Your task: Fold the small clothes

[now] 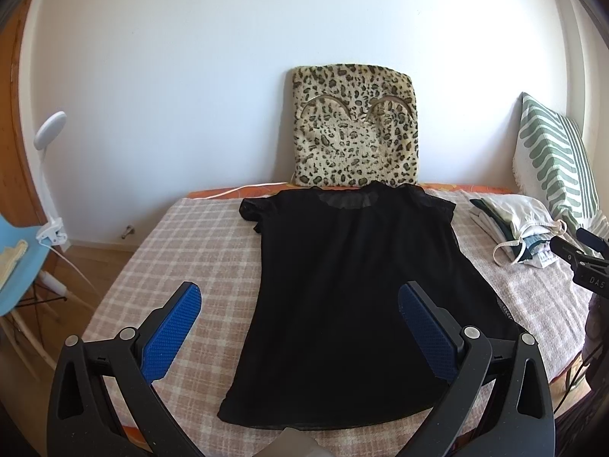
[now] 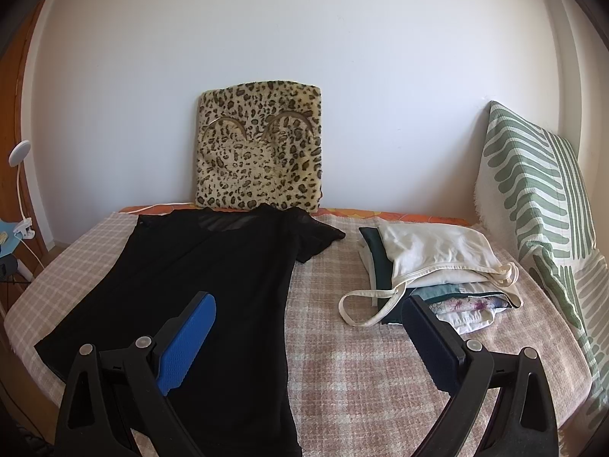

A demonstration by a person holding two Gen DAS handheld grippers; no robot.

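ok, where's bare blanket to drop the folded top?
Free: the checked blanket strip between the flat black short-sleeved top and the stack of folded clothes, and left of the top. Crowded: the right side, stack against the green-striped pillow.

Black top's (image 2: 198, 282) hem behind fingers (image 2: 188, 346), cut off below.

Matt black cloth top (image 1: 342, 285) with sheer mesh yoke; woven checked blanket (image 2: 380, 373); furry leopard cushion (image 1: 354, 129); knurled blue rubber pads (image 1: 171, 335).
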